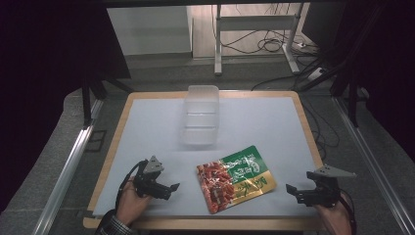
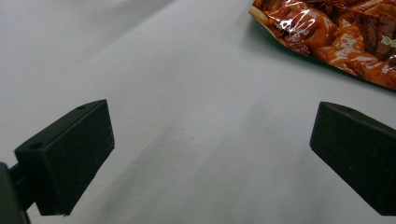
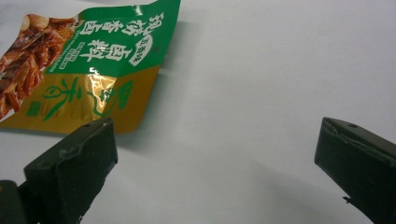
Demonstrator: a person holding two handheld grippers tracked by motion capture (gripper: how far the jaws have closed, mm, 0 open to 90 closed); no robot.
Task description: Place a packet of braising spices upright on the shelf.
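Nearest the camera in the high view, two hands are seen at the desk's near edge, each wrapped round a set of tongs: left tongs (image 1: pixel 169 188) at the near-left, right tongs (image 1: pixel 292 191) at the near-right. Left tongs: jaws spread wide, nothing between them; in the left gripper view the gap (image 2: pixel 210 154) is over bare white sheet, with a corner of the snack packet (image 2: pixel 334 32) seen ahead and to the right, apart from both jaws. Right tongs: jaws likewise spread wide and empty; in the right gripper view the gap (image 3: pixel 217 168) is over bare sheet, and the packet's gold-and-green end (image 3: pixel 93 65) is seen ahead to the left, its lower corner just beyond the left jaw; contact cannot be told. Left hand (image 1: pixel 131 201) is held with a checked sleeve cuff at the wrist; right hand (image 1: pixel 336 216) comes in at the bottom-right corner. Snack packet (image 1: pixel 236 178) is laid flat on the white sheet (image 1: pixel 264 122) between the two tongs, nearer the desk's front edge, turned at an angle, red food print on its left half, green and gold on its right. Farther back, a clear plastic container (image 1: pixel 200 115) is set open-topped near the desk's centre-rear, well apart from the packet. Wooden desk rim (image 1: pixel 308 122) is visible around the sheet. Cables are seen on the floor beyond the desk.
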